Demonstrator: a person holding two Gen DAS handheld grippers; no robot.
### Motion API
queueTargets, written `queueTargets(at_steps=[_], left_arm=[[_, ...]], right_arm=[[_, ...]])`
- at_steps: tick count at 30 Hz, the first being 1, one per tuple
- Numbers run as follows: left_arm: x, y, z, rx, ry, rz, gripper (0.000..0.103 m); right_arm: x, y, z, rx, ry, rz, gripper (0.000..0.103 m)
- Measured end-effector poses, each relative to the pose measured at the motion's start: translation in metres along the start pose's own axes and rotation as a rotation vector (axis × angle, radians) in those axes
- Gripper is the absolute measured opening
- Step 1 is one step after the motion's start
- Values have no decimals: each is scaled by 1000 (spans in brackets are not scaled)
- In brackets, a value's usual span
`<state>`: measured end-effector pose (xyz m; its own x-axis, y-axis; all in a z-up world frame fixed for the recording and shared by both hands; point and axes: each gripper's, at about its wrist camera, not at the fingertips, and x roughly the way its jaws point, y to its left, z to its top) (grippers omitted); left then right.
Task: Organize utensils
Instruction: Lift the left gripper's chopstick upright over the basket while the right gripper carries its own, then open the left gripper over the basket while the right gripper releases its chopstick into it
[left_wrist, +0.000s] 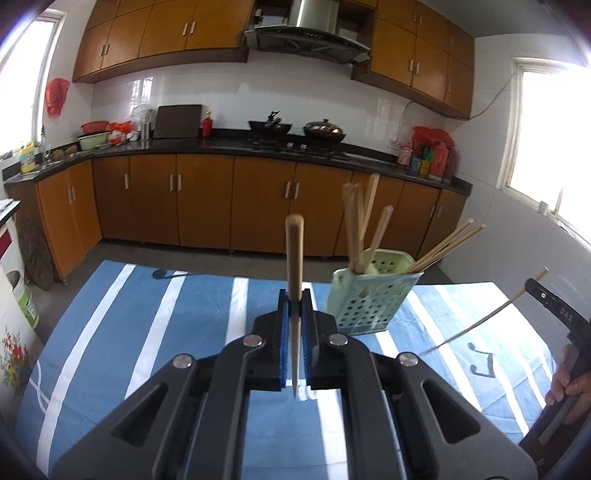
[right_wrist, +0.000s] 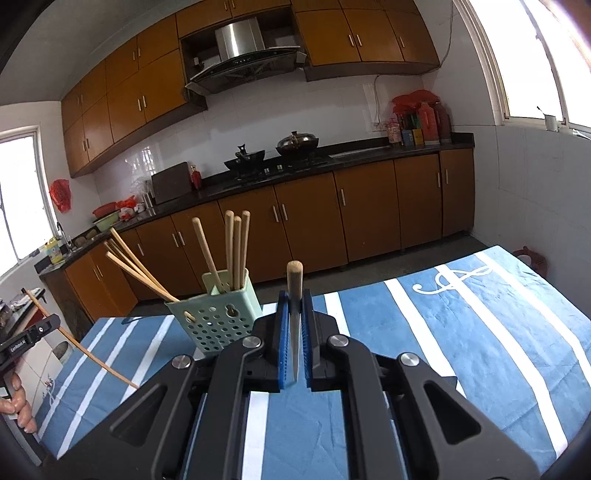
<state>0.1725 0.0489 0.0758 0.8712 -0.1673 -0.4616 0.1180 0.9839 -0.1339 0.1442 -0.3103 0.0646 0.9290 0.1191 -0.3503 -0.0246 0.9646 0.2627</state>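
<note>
Chopstick (left_wrist: 294, 266) tips blur below both grippers' shut jaws.

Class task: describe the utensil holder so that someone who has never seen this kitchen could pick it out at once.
Start at the table with the blue cloth with white stripes. Towards its far edge stands the utensil holder, a pale green plastic box. Its walls are full of round holes and wooden chopsticks stick out of its top; nothing else standing on the cloth looks like it.
</note>
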Motion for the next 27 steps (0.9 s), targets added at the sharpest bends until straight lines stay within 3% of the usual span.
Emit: queueTargets(at_steps=[5,10,18,22,27], left_arm=[[-9,-27,27,19,-55,-64,7],[-12,-56,64,27,-150,-98,7],[6,-92,121,-53,-320,-71,7],[30,-104,131,-36,-400,1,7],[64,-100,128,-71,-397,13,7]], right_arm=[[-15,16,31,20,-68,113,7],[-30,45,69,0,-195,205,7],[-9,75,108,-26,-411,183,7],[30,75,107,-28,-403,151,7],[66,70,95,-12,-347,133,7]])
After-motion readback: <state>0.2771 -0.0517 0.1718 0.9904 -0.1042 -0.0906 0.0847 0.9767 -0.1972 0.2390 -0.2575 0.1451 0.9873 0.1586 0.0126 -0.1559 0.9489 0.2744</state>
